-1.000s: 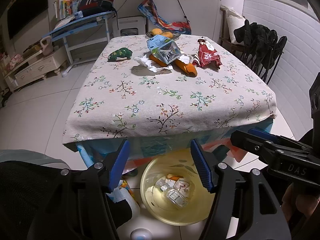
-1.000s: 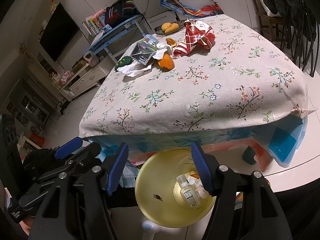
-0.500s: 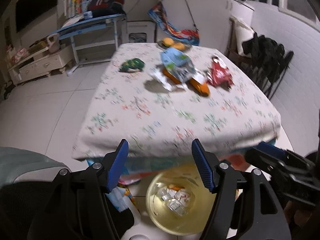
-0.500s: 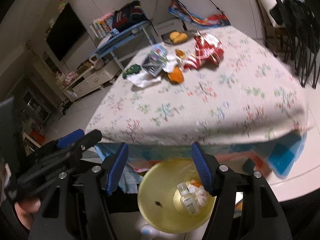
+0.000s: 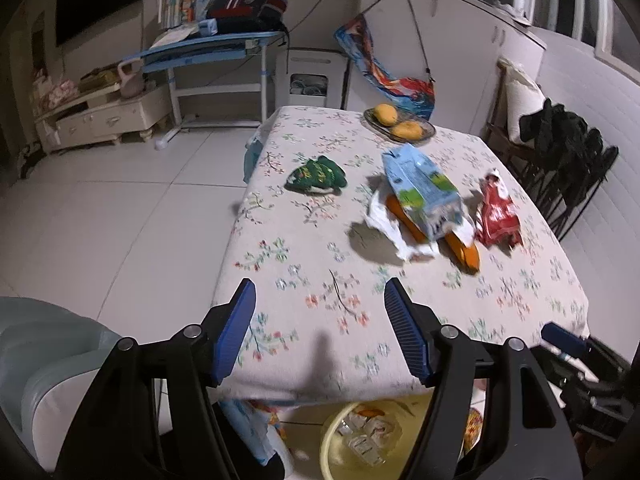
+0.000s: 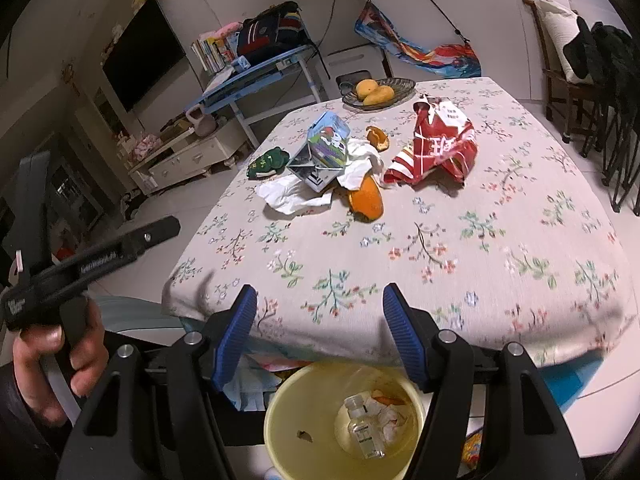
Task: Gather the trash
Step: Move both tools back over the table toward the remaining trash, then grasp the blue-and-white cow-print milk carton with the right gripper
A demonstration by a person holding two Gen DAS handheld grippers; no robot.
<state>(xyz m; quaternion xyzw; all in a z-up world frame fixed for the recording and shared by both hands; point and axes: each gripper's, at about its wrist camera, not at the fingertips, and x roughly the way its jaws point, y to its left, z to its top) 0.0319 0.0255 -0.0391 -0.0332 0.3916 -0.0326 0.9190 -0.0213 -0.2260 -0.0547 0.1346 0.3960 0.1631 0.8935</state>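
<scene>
Trash lies mid-table on the floral cloth (image 5: 320,264): a blue milk carton (image 5: 420,188) (image 6: 326,144), white crumpled paper (image 5: 384,220) (image 6: 292,196), orange peel (image 5: 464,250) (image 6: 366,198), a red snack bag (image 5: 498,216) (image 6: 436,148) and a green wrapper (image 5: 316,174) (image 6: 268,162). A yellow bin (image 6: 304,412) (image 5: 332,440) with a small bottle and paper in it stands on the floor below the table's near edge. My left gripper (image 5: 320,328) and right gripper (image 6: 316,328) are open and empty, over the near table edge, well short of the trash.
A dish with mangoes (image 5: 400,124) (image 6: 378,92) sits at the table's far end. Chairs with dark clothes (image 5: 568,152) stand at the right. A blue desk (image 5: 208,52) and a low cabinet (image 5: 100,116) stand at the back left. A grey seat (image 5: 44,352) is near left.
Both grippers have risen and tilted up from the yellow bin toward the tabletop; the table trash now looks nearer. Both stay open and empty.
</scene>
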